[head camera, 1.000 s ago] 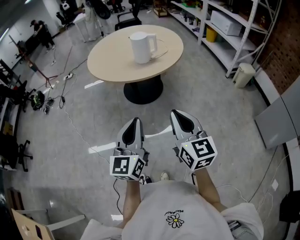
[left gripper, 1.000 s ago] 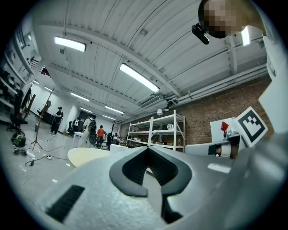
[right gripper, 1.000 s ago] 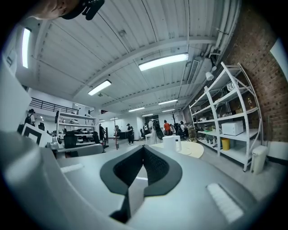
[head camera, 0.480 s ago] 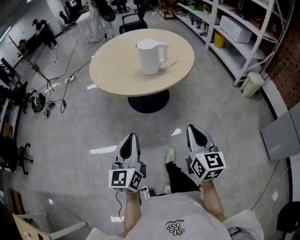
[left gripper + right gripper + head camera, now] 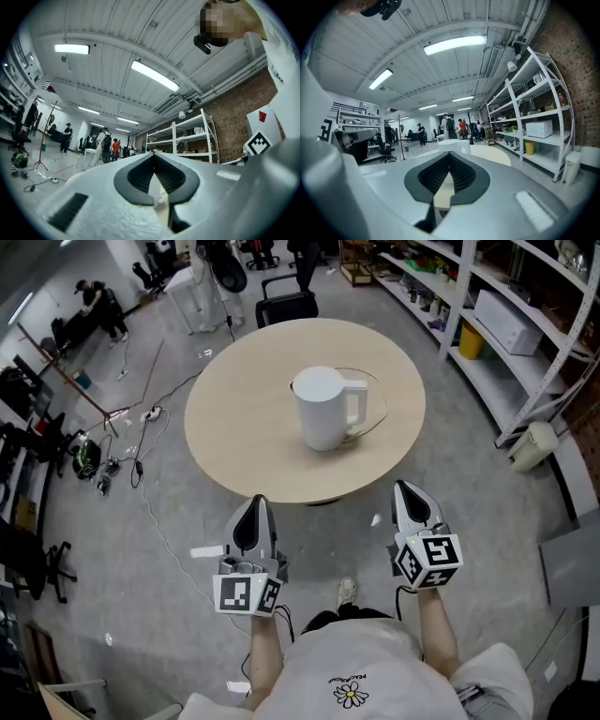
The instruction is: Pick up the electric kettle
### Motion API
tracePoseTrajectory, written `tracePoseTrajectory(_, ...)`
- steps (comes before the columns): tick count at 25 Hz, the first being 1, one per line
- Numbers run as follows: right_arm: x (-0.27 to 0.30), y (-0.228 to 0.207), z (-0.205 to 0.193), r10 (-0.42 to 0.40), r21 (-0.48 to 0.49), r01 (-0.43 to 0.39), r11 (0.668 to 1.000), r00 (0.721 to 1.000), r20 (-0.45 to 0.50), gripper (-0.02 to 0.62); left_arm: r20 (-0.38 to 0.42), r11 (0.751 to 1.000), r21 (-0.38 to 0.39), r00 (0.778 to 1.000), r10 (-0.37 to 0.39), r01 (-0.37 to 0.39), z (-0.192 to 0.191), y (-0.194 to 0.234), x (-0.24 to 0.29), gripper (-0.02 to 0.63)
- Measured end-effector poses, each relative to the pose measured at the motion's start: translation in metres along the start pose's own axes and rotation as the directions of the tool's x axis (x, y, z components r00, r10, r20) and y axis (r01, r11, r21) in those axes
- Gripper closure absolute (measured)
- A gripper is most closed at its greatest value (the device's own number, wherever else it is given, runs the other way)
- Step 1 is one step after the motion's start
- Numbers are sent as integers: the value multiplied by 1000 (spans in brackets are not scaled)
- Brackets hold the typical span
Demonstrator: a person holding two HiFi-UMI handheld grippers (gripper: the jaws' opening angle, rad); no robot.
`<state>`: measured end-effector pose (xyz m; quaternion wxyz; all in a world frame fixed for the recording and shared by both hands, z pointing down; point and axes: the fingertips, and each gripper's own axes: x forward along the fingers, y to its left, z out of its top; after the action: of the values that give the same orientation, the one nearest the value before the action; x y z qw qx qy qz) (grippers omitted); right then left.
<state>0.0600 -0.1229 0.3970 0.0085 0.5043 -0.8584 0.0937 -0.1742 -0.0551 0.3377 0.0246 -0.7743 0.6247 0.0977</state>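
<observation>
**Both grippers shut and empty, kettle waits on the round worktop**

On the far left, black cables point(image 5: 122, 442) lie on the grey floor.

Your left arm reaches straight out from your body. The left gripper point(image 5: 255, 502) points forward at the worktop point(image 5: 234, 427), about level. Its tip is by the near edge of the worktop. Its marker cube point(image 5: 246, 594) sits close to your hand. In the left gripper view, the jaws of the left gripper point(image 5: 153, 157) are clenched tight, tip to tip, with nothing held between them.

The electric kettle point(image 5: 323, 409) is white. It stands upright near the middle of the round worktop, well apart from both grippers. Its handle sticks out to the right. A thin cord point(image 5: 377, 401) curls on the worktop by the handle.

Your right arm reaches out beside the left one. The right gripper point(image 5: 406, 487) also points forward, with its tip near the right side of the worktop's near edge. In the right gripper view, its jaws are pressed together and hold nothing, and the kettle point(image 5: 452, 146) shows just above them, farther off.

On the far right stand white shelves point(image 5: 506, 324) with boxes on them.
</observation>
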Motion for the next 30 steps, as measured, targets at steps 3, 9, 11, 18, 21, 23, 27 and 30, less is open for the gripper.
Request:
tracePoseTrajectory(3,63,-9,19,31,-19,-31,999,999,6,591,-16,996,-56,998,-65,64,-13,13,56,532)
tracePoseTrajectory(9,167,-31,27,61,-38,-62,997,998,-22,513,-87,989,-70,987,-136,130,-72,31,163,366)
tracePoseTrajectory(11,201,-49,11,30,-25,-32,999,998,-58,472,-123,983,-88,978,-170,160,-102,36,200,302)
tracePoseTrajectory(18,297,-92,-74,-49,-21,45,999,952,-304,403,-302,971,-97,923,-237,218,-188,46,276,141)
tracePoseTrajectory(21,321,-94,-92,-54,-40,43,998,936,-349,403,-322,970,-103,915,-242,220,-205,50,296,125)
tracePoseTrajectory(23,334,-99,-102,-72,-57,55,997,928,-366,419,-320,967,-97,913,-253,234,-211,49,305,116)
tracePoseTrajectory(27,346,-112,-117,-119,-80,95,992,912,-393,443,-281,956,-116,915,-291,269,-216,46,312,82)
tracePoseTrajectory(30,349,-116,-122,-156,-143,106,984,899,-409,486,-268,952,-126,915,-302,277,-217,45,312,74)
